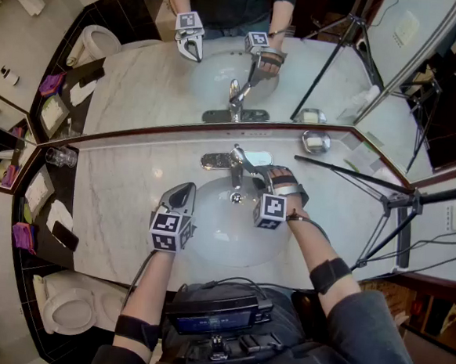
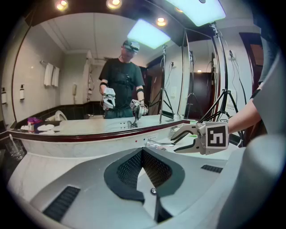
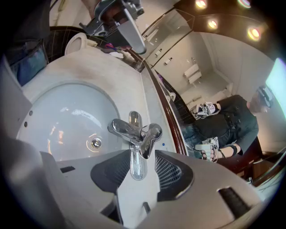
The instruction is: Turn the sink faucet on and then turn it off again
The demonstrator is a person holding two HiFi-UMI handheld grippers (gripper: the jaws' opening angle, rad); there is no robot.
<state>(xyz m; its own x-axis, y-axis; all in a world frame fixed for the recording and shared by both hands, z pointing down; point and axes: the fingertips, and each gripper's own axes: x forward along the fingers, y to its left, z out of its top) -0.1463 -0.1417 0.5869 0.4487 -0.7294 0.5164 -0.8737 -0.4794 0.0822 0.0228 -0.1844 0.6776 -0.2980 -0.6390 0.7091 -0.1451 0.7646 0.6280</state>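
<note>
Approach, I judge: right tool [image 1: 253, 176] stands released, jaws apart astride the faucet [image 1: 235, 168] lever [image 3: 136, 163] behind the sink [image 1: 208, 235], frame centre. Left tool [image 1: 182, 192], clenched and empty, hovers lower left. Next: pinch the lever, then lift.

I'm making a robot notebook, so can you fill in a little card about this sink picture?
Place: bathroom sink set in a marble counter
Tap: chrome faucet with one lever
Right side: right gripper, jaws open, lever between them
Left side: left gripper, jaws shut, empty, by the sink's left rim
Water: no stream visible
</note>
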